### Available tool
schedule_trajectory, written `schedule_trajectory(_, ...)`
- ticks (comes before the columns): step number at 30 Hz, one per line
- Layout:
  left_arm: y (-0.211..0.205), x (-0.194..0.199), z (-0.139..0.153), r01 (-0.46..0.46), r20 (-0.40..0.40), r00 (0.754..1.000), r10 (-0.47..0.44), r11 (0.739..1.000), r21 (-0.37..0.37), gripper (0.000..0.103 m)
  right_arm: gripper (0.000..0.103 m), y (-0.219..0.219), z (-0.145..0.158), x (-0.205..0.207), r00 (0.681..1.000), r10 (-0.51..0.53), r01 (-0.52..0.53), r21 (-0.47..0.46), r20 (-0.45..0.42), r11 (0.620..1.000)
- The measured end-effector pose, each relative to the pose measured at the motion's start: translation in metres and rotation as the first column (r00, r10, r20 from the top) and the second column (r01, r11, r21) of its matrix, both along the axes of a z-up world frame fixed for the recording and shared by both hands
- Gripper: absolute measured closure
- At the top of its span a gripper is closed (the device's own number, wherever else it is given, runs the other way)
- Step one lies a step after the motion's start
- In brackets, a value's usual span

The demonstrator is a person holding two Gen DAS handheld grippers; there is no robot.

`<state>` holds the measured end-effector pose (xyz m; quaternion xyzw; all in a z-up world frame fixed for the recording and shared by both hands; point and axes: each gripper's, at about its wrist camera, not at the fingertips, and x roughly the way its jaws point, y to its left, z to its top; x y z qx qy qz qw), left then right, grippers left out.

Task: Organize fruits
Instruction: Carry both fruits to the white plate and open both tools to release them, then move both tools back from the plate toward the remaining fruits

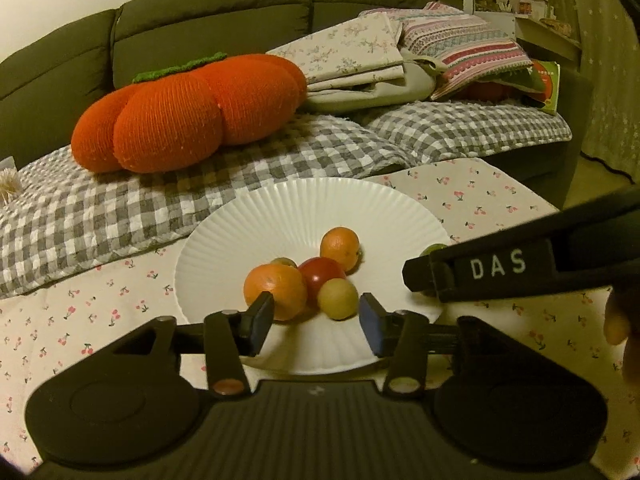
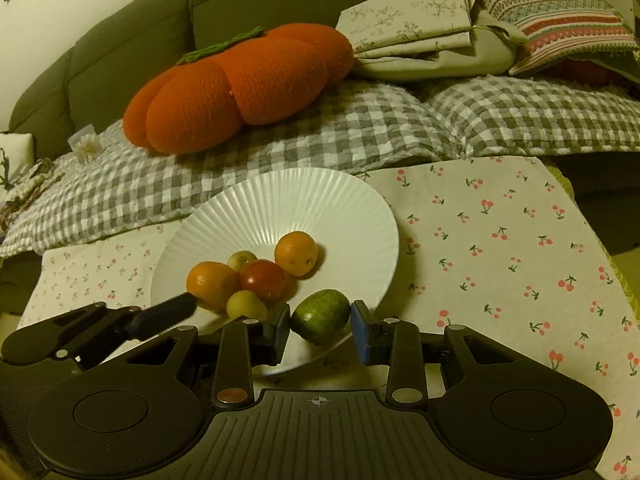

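A white ribbed plate [image 1: 280,216] [image 2: 304,204] holds two oranges [image 1: 276,290] [image 2: 296,253], a red tomato [image 1: 322,276] [image 2: 262,279] and two small yellow-green fruits [image 1: 338,299] [image 2: 245,304]. A green fruit [image 2: 321,315] lies on the plate's near rim between the blue pads of my right gripper [image 2: 320,330], which is open around it. My left gripper [image 1: 316,322] is open and empty just in front of the fruit pile. The right gripper's black body [image 1: 500,270] crosses the left wrist view at right, hiding most of the green fruit [image 1: 434,249].
The plate sits on a cherry-print cloth [image 2: 500,240]. Behind it lies a grey checked blanket [image 1: 120,208] with an orange pumpkin cushion [image 1: 188,112] [image 2: 240,84], folded linens [image 1: 360,56] and a dark sofa back [image 1: 200,20]. The left gripper's finger [image 2: 160,320] shows at left.
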<state>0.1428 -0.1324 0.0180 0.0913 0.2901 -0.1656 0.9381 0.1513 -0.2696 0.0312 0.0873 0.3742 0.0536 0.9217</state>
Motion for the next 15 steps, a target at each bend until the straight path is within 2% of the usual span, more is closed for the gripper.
schedule_trajectory(3,0.002,-0.004,0.007,-0.005,0.010,1.000,0.006,1.000,-0.012,0.050,0.070,-0.003,0.002,0.000,1.000,-0.010,0.010,0.015,0.002,1.000)
schedule_trajectory(10,0.023,-0.010,0.025,-0.044,0.006,0.999,0.045,0.997,-0.059,0.047,0.070,-0.024,0.012,-0.001,0.999,-0.047,0.047,0.102,0.004,0.994)
schedule_trajectory(13,0.035,-0.012,0.029,-0.068,-0.007,0.998,0.068,0.995,-0.077,0.046,0.062,-0.033,0.014,-0.001,0.998,-0.061,0.061,0.156,0.000,0.986)
schedule_trajectory(15,0.043,-0.014,0.031,-0.090,-0.018,0.996,0.089,0.992,-0.088,0.046,0.061,-0.035,0.014,0.000,0.998,-0.058,0.057,0.183,-0.001,0.982)
